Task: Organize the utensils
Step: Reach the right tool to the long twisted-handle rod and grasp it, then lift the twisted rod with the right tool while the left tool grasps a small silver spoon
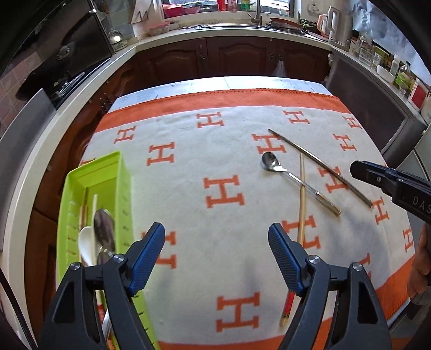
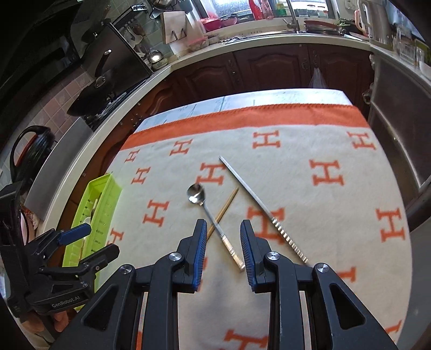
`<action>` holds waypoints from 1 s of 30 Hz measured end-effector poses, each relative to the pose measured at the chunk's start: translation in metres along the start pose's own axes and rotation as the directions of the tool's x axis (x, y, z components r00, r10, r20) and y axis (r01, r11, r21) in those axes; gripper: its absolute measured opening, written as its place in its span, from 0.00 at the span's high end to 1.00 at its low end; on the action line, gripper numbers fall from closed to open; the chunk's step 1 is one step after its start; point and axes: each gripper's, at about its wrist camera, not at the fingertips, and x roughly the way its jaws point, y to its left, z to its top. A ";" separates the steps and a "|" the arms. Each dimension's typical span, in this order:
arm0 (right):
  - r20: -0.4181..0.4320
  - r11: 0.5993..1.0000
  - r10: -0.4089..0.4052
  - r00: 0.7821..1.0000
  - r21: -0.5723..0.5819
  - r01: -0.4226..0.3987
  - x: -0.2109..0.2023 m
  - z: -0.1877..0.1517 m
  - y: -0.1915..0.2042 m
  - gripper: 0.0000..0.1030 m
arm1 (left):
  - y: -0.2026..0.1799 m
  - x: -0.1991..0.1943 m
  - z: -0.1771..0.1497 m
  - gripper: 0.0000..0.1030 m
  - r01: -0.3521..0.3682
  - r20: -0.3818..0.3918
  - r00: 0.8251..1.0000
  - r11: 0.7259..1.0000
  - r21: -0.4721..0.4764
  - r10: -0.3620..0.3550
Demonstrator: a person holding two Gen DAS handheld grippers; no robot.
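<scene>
A table covered by a cream blanket [image 1: 215, 167] patterned with orange H letters and an orange border fills the middle of both views; a strip of pale tabletop [image 2: 269, 97] shows past the blanket's far edge. Behind it, across the top of both frames, runs a light countertop [image 1: 229, 32] over dark wooden cabinets [image 1: 242, 56], with a sink tap [image 2: 292, 16] below a window. At the upper left of the right wrist view a black pan [image 2: 89, 99] sits on a stove.

A lime green utensil tray [image 1: 118, 172] lies at the lower left of the left wrist view, on the blanket's left edge, already holding a metal spoon, a white spoon and chopsticks. Loose on the blanket, right of centre, lie a metal spoon [image 1: 272, 163], a wooden chopstick [image 1: 301, 199] crossing its handle, and a metal chopstick [image 1: 317, 165] just beyond them.

The left gripper [image 1: 216, 242] hovers above the blanket beside the tray, fingers wide apart with nothing between them. The right gripper [image 2: 222, 245] hangs over the spoon's handle, its fingers partly apart and gripping nothing; the handle's end shows in the gap between them.
</scene>
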 end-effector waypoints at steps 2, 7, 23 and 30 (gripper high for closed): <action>-0.010 1.000 -0.018 1.000 -0.023 0.018 0.009 0.010 -0.005 0.75 | -0.005 0.009 0.008 0.25 0.015 -0.014 1.000 1.000 -0.001 -0.015; -0.043 0.993 -0.067 0.997 -0.096 0.063 0.038 0.020 -0.016 0.75 | -0.019 0.033 0.022 0.25 0.053 -0.044 0.998 0.999 -0.012 -0.053; -0.045 0.930 -0.179 0.983 -0.333 0.155 0.095 0.005 -0.015 0.81 | -0.040 0.056 0.019 0.25 0.113 -0.107 0.988 0.993 -0.032 -0.115; -0.026 0.913 -0.204 0.979 -0.366 0.181 0.094 -0.002 -0.003 0.95 | -0.047 0.057 0.019 0.25 0.133 -0.107 0.985 0.990 -0.042 -0.137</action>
